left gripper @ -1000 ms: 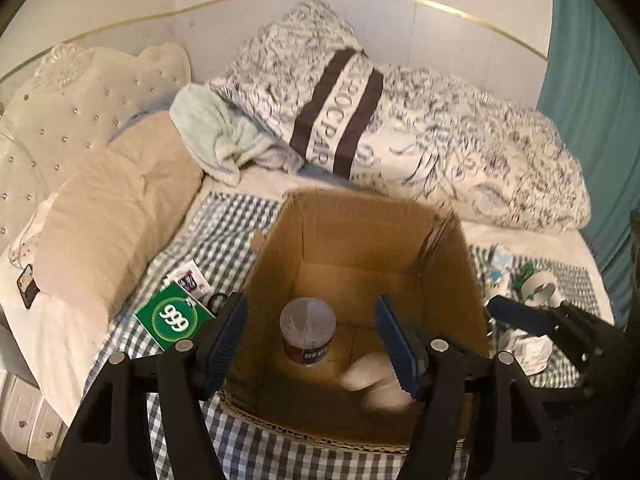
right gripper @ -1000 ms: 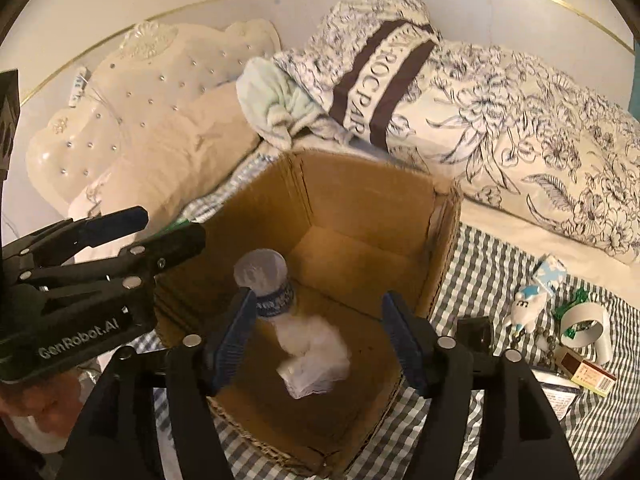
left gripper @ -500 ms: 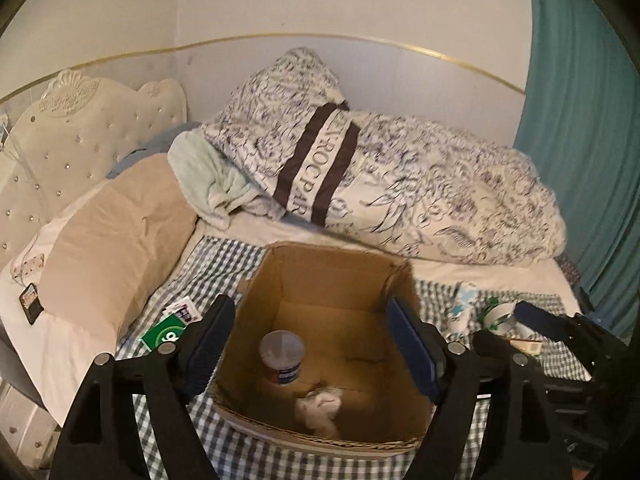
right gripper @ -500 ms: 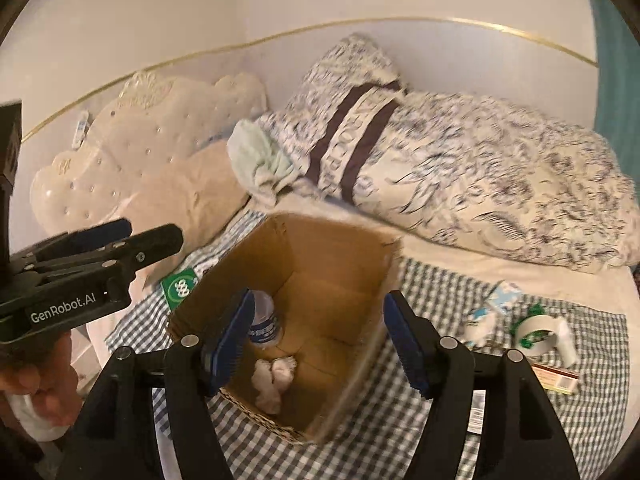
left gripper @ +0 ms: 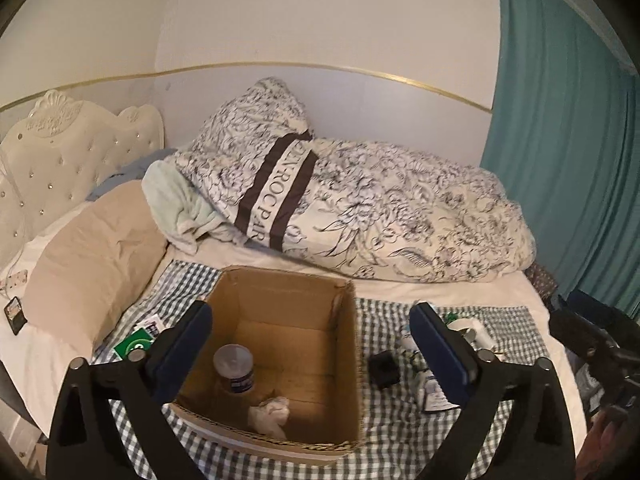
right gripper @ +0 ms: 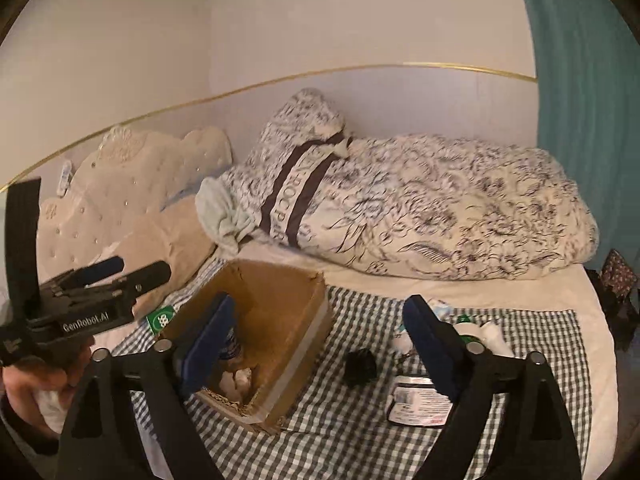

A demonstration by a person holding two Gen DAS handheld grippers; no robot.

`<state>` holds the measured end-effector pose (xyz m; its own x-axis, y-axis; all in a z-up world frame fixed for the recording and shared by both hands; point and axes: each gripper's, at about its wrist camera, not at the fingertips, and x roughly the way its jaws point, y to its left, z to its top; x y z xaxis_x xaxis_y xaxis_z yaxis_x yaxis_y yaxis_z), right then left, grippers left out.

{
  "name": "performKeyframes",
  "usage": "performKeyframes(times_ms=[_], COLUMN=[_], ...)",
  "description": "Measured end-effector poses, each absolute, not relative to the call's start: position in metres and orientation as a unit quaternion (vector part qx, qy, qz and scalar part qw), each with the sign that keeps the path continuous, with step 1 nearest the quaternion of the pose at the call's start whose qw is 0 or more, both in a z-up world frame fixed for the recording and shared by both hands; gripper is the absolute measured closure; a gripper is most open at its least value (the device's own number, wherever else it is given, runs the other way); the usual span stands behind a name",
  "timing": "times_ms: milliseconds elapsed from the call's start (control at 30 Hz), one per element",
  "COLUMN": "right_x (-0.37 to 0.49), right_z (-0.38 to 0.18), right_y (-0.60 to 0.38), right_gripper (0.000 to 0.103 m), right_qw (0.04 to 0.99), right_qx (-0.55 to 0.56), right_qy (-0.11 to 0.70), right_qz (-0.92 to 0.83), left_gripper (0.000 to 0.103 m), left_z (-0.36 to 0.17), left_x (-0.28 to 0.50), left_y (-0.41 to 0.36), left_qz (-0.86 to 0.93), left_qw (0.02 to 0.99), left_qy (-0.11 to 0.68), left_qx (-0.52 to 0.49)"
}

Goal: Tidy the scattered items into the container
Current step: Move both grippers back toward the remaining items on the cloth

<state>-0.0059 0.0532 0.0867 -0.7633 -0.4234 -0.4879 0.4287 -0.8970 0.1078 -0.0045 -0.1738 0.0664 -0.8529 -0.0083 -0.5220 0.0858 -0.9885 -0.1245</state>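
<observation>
Cardboard box (left gripper: 280, 336) sits open on the checked cloth (left gripper: 400, 432) on the bed. Inside: a lidded plastic jar (left gripper: 234, 368) and crumpled tissue (left gripper: 270, 416). Outside, to its right: a small black object (left gripper: 384, 368) and a printed packet (right gripper: 416, 406); to its left, a green packet (left gripper: 134, 345). Left gripper (left gripper: 310, 352) and right gripper (right gripper: 316, 344): jaws wide, opening, nothing between them.

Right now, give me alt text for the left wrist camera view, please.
An open cardboard box on a checked cloth holds a small jar and crumpled tissue. The left gripper, jaws opening and empty, frames it. Small items lie scattered beside the box.
</observation>
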Motion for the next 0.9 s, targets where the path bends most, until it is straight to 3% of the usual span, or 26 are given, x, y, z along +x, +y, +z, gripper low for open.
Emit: performKeyframes(times_ms=[233,533,900], right_x=[0.017,0.039,0.030], right_z=[0.106,0.119,0.106], right_y=[0.089,0.137,0.188], right_gripper=[0.000,0.000,0.000], right_qw=[0.214,0.173,0.124], right_qx=[0.227,0.181,0.200], right_qy=[-0.004,-0.009,-0.033], right_qz=[-0.950,-0.968,-0.971], left_gripper=[0.000,0.000,0.000], left_z=[0.076,0.088,0.075], left_x=[0.002,0.013,0.002], left_y=[-0.145,-0.098,-0.052], left_qz=[-0.963,-0.970,-0.969], left_qw=[0.008,-0.027,-0.047], left_qy=[0.067,0.054,0.028], left_qx=[0.260,0.234,0.242])
